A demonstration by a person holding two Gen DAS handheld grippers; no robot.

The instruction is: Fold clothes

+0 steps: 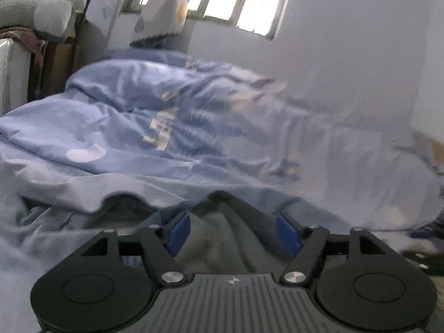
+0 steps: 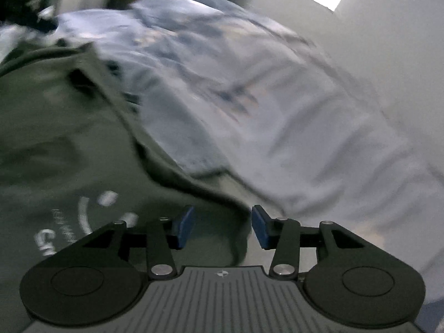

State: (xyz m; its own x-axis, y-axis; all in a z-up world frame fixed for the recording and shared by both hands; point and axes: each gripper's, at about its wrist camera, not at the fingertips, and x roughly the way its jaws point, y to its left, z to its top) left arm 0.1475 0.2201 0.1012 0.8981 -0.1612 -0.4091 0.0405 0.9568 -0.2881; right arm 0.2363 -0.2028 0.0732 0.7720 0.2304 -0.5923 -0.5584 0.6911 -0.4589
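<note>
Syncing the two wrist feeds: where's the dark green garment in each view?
Left wrist: dark green garment low centre, between the open blue pads of the left hand-held gripper.
Right wrist: it fills the left half, white print near the bottom; its edge runs under the right hand-held gripper.
Shared landmark: the blue duvet behind it.

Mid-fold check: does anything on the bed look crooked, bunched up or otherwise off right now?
The dark green shirt lies rumpled, its edge slanting across the pale blue quilt, which is itself heaped in folds. Both views are blurred; nothing looks spilled or torn.
</note>
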